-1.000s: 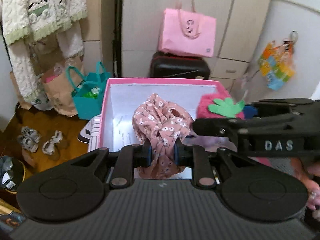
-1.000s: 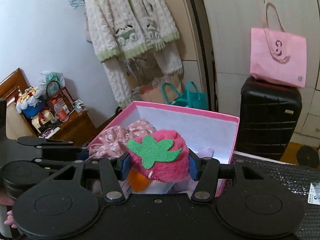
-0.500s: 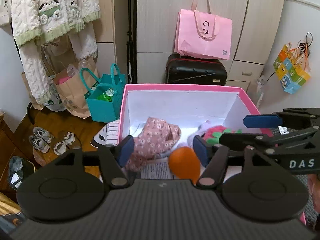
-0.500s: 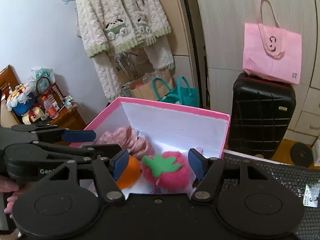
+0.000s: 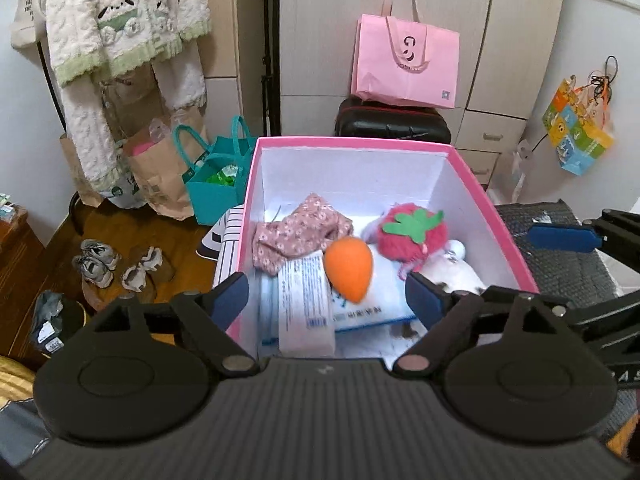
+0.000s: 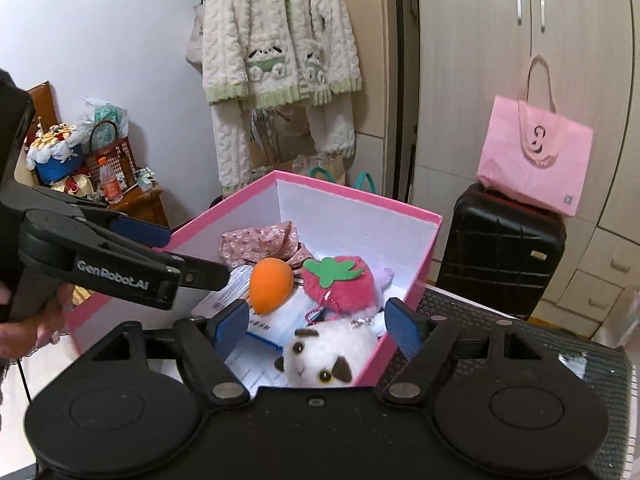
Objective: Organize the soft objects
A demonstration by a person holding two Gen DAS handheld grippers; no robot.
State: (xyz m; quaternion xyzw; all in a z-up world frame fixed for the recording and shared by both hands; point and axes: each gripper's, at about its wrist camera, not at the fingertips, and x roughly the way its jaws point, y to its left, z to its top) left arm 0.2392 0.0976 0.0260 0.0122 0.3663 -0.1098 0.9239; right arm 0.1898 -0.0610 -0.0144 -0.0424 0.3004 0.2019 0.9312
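Observation:
A pink box (image 5: 484, 200) (image 6: 360, 194) with white inside walls holds the soft things. Inside lie a pink floral cloth (image 5: 300, 232) (image 6: 260, 240), an orange carrot-shaped toy (image 5: 349, 270) (image 6: 270, 284), a red plush strawberry with a green leaf (image 5: 414, 232) (image 6: 340, 280) and a white plush cat (image 6: 324, 356) (image 5: 456, 276), on top of paper packets. My left gripper (image 5: 326, 300) hangs above the box's near edge, its jaws opening, nothing between them. My right gripper (image 6: 312, 326) is over the box's near right corner, jaws also opening and empty.
A black suitcase (image 5: 392, 122) with a pink tote bag (image 5: 406, 66) stands behind the box. A teal bag (image 5: 216, 184), paper bags and shoes (image 5: 96, 264) are on the wooden floor at the left. A dark mesh surface (image 6: 520, 344) lies right of the box.
The left gripper let go of the floral cloth and the right gripper released the strawberry; both things now lie in the box. Both grippers opened wide and drew back from the box.

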